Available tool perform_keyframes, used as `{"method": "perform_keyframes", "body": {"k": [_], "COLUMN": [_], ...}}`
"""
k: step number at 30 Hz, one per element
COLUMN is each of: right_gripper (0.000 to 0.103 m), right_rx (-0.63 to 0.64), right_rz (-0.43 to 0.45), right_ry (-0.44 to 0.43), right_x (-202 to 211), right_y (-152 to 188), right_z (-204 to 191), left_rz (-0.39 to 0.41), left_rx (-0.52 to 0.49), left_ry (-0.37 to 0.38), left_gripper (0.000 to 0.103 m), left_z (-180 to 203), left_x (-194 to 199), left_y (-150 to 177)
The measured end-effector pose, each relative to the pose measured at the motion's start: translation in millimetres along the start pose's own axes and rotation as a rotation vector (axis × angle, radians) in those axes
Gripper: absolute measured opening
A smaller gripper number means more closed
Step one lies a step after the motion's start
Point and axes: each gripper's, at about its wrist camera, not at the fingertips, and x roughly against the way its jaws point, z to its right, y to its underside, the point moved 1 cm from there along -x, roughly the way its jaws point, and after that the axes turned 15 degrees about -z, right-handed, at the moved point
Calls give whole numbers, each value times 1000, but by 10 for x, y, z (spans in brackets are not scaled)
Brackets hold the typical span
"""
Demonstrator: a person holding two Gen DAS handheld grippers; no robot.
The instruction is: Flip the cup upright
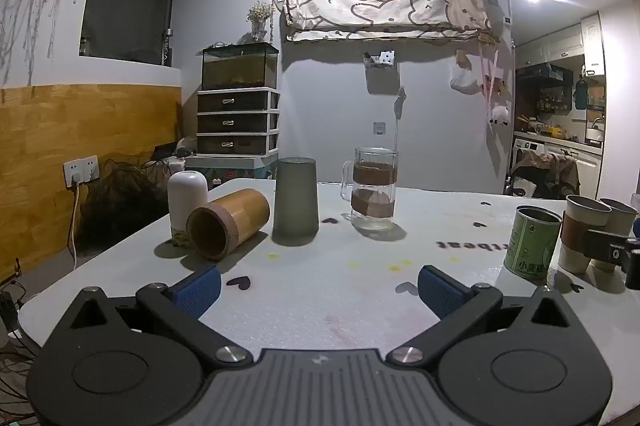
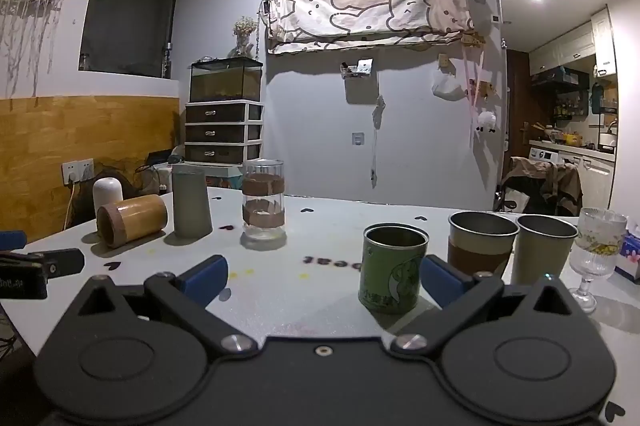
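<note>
A bamboo cup (image 1: 228,228) lies on its side at the table's left, mouth toward me; it also shows in the right wrist view (image 2: 131,220). A grey cup (image 1: 295,201) stands upside down beside it, also in the right wrist view (image 2: 191,202). A white cup (image 1: 186,206) stands upside down behind the bamboo one. My left gripper (image 1: 318,290) is open and empty, low over the table in front of these cups. My right gripper (image 2: 324,280) is open and empty; a green tin (image 2: 394,268) stands upright just inside its right finger.
A glass mug with brown sleeves (image 1: 373,187) stands upright mid-table. Two metal cups (image 2: 482,244) (image 2: 545,250) and a stemmed glass (image 2: 596,252) stand upright at the right. The white table (image 1: 340,306) has heart stickers. The left gripper's tip (image 2: 40,268) shows at the left edge.
</note>
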Motion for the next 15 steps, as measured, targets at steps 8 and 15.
{"method": "perform_keyframes", "body": {"k": [8,15], "right_gripper": [103,103], "right_rx": [-7,-8], "right_rz": [0,-2], "right_ry": [10,10], "right_x": [-1,-11], "right_y": [19,12], "right_z": [45,47], "left_rz": [-1,-2], "left_rx": [-2,-1], "left_ry": [0,0], "left_gripper": [103,103], "left_z": [3,3], "left_x": [-3,-4], "left_y": [0,-1]}}
